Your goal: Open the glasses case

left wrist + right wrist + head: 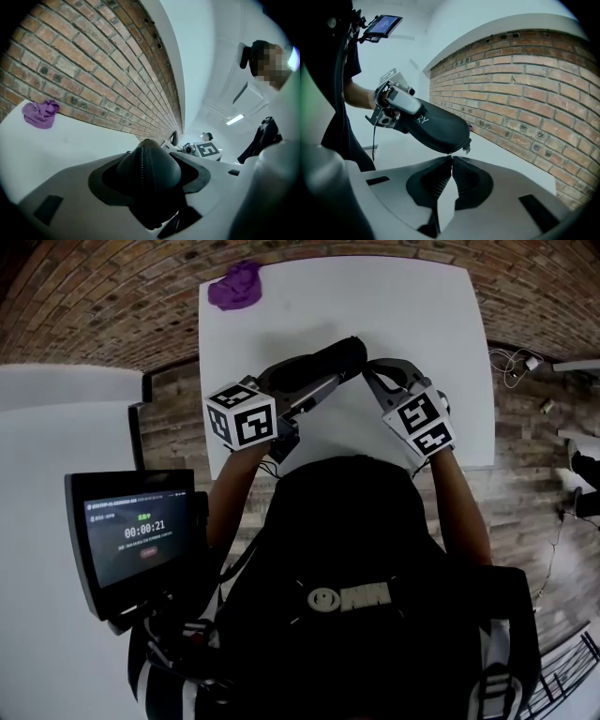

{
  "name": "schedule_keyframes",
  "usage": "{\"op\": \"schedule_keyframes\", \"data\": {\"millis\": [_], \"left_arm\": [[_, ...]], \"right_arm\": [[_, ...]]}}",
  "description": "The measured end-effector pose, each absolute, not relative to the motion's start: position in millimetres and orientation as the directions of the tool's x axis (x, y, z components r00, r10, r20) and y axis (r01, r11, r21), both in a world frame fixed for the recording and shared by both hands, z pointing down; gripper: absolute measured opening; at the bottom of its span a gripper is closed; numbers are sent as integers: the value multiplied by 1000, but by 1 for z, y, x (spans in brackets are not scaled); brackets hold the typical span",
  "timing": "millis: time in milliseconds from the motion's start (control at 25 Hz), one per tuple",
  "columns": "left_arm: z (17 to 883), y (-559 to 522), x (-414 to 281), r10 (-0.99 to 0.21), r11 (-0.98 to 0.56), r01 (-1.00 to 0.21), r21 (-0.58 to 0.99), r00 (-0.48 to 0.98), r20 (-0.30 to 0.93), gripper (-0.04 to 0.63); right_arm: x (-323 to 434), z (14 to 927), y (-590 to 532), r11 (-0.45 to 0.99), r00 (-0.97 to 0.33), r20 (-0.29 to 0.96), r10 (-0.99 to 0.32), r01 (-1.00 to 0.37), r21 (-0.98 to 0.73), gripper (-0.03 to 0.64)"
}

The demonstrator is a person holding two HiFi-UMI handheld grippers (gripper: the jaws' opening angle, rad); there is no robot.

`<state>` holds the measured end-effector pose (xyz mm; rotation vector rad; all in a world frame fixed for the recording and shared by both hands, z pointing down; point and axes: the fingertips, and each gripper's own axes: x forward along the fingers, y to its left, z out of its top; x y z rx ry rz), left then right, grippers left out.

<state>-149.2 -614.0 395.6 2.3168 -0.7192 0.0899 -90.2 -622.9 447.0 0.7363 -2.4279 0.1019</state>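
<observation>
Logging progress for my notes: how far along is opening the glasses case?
Done: left gripper grips the glasses case above the table. In hand: right gripper shut at its end, beside the zipper pull; a pinch is unclear. Remaining: the case looks closed, so unzip.

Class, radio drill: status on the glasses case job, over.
Left gripper shut on glasses case, held above table. Right gripper shut, tips at case's lower edge. Case closed. Purple cloth at far corner, not in the way.
</observation>
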Motion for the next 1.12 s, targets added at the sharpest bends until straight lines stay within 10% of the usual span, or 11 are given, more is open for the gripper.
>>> {"op": "schedule_keyframes", "data": {"millis": [640,1120], "left_arm": [[408,-593,-145,-330,-663,-451,598,892,308,275],[431,-566,-133,-127,-776,-400,489,857,499,272]], "right_arm": [[-82,422,-634,783,-551,580,-600,-253,569,12],[-96,419,-605,618,-543,611,-577,200,761,12]]}}
